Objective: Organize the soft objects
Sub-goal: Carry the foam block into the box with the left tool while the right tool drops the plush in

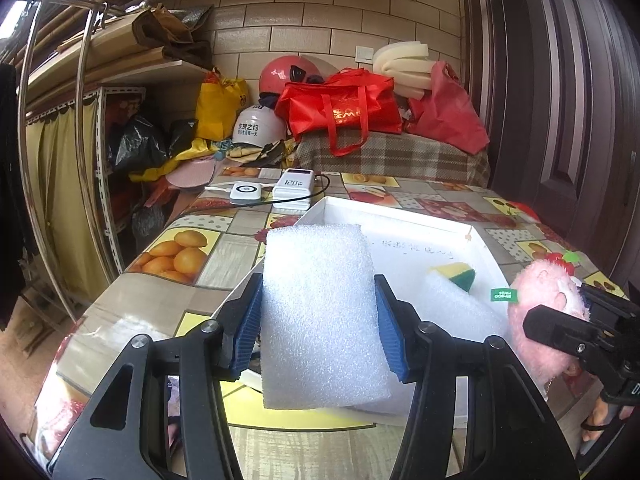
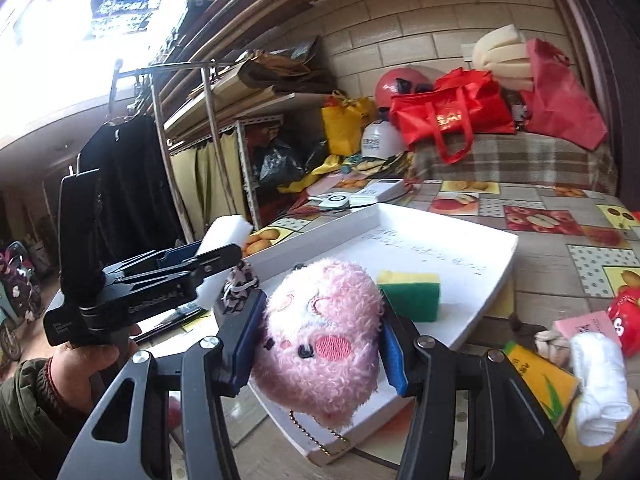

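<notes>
My left gripper [image 1: 318, 300] is shut on a white foam block [image 1: 320, 316] and holds it over the near left edge of the white tray [image 1: 400, 208]. In the tray lie a yellow-green sponge [image 1: 456, 274] and another white foam piece [image 1: 460, 308]. My right gripper [image 2: 318, 320] is shut on a pink plush toy [image 2: 320, 340] with a bead chain, held above the tray's [image 2: 480, 296] near corner. The sponge [image 2: 410, 292] lies just behind the plush. The left gripper [image 2: 160, 276] with its foam [image 2: 224, 236] shows at the left of the right wrist view.
Two white power banks [image 1: 272, 192] lie beyond the tray on the fruit-pattern tablecloth [image 1: 180, 252]. A rolled white cloth [image 2: 600, 384], a yellow-green box [image 2: 540, 380], a pink box [image 2: 588, 326] and a red item [image 2: 628, 320] lie right of the tray. Bags and helmets are stacked at the back.
</notes>
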Action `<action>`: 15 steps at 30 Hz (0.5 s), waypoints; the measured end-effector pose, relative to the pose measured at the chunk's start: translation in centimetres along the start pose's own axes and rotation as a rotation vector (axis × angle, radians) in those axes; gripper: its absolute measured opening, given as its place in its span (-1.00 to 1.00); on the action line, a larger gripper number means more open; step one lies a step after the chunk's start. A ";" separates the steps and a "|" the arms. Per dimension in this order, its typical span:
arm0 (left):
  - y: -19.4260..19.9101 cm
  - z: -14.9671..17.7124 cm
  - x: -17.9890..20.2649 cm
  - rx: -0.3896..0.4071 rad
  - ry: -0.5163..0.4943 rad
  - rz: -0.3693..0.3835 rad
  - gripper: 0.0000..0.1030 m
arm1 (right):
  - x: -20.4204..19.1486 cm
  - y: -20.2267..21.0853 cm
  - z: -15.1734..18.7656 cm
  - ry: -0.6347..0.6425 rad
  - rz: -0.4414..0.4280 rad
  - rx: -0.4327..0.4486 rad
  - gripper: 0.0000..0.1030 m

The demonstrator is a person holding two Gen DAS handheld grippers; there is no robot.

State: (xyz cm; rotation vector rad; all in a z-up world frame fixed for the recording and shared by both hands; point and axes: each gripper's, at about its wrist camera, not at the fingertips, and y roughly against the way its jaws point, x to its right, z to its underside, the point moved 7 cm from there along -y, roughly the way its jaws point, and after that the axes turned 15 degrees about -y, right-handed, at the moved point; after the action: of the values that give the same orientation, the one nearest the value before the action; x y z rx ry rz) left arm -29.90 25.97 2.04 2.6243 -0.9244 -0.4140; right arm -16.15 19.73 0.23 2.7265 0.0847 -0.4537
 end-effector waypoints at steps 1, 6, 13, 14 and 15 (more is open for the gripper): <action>-0.2 0.0 0.2 -0.004 -0.013 0.001 0.03 | -0.4 -0.3 0.2 0.011 -0.012 -0.011 0.02; -1.4 -0.3 1.2 -0.028 -0.061 0.026 0.03 | -0.5 -1.7 0.7 -0.009 -0.036 -0.073 0.02; -3.4 -0.7 3.2 -0.075 -0.131 0.077 0.03 | 2.0 -3.4 0.3 -0.137 -0.015 -0.127 0.01; -3.7 -0.8 3.4 -0.080 -0.136 0.085 0.03 | 2.2 -3.4 0.2 -0.132 0.002 -0.119 0.02; -4.0 -0.8 3.6 -0.086 -0.139 0.094 0.03 | 2.4 -3.5 0.0 -0.124 0.021 -0.114 0.02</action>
State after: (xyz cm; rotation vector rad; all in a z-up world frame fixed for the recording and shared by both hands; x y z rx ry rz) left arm -24.69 26.70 0.64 2.4894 -1.0444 -0.6046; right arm -14.25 23.01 -1.78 2.5790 0.0481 -0.5921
